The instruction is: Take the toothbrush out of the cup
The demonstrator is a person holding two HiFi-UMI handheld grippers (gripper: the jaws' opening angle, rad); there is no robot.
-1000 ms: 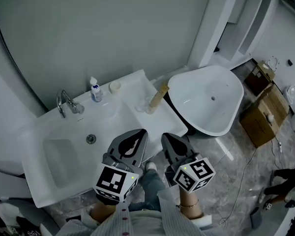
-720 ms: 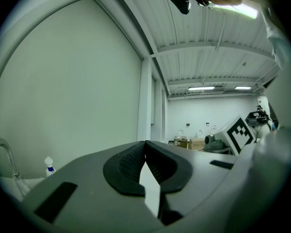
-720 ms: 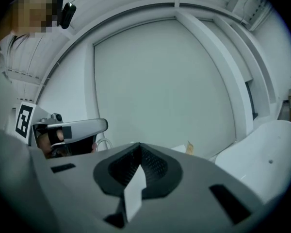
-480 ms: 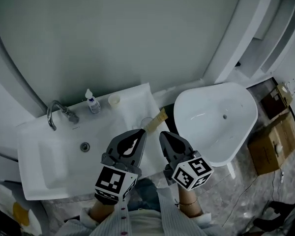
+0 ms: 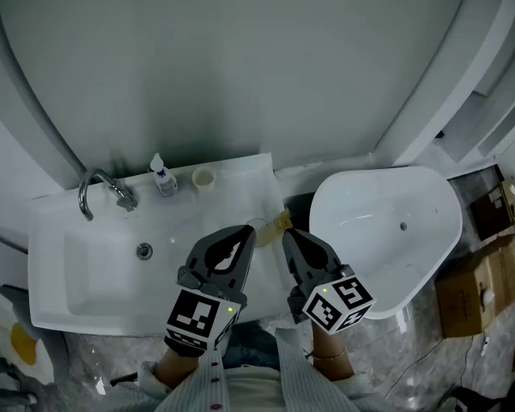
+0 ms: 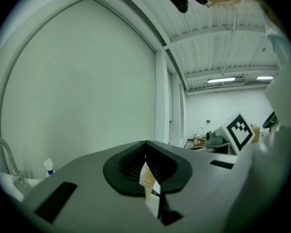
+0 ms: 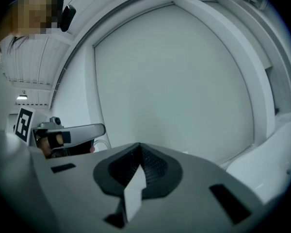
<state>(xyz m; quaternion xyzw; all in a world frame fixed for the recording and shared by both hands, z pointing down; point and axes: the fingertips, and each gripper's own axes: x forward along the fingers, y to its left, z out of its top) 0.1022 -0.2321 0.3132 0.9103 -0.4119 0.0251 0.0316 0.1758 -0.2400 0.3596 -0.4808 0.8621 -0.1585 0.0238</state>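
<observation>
Left gripper (image 5: 245,237): grey two-jaw tool whose jaws are closed tip to tip, with nothing pinched between the ribbed pads; in its own view (image 6: 145,144) the slit below the tips shows a tan carton beyond them
Right gripper (image 5: 290,240): grey two-jaw tool, jaws fully together and empty; its own view (image 7: 138,147) shows only pale wall through the slit
Left hand pose: wrist (image 5: 177,369) low in the head view in a pale striped sleeve, tool held about level, nose angled up and to the right toward the counter's right end, black-and-white marker cube (image 5: 197,318) at the rear
Right hand pose: wrist (image 5: 330,352) with a thin bracelet, tool held near level, nose angled up and slightly left, its marker cube (image 5: 339,302) at the rear; the two noses converge but stay apart
Task object: tan boxed toothbrush (image 5: 281,221) leans to the right in a clear plastic cup (image 5: 263,227) at the right end of the white ceramic washbasin counter (image 5: 86,230), just ahead of both gripper tips and between them; contact with the left tips cannot be judged from above
Along the counter's back edge: curved chrome tap (image 5: 94,189), small white bottle with a blue label (image 5: 160,177), small cream round pot (image 5: 204,178), all well apart from the cup
Right of the counter: white oval bathtub (image 5: 395,230), brown cardboard boxes (image 5: 485,281) beyond it
</observation>
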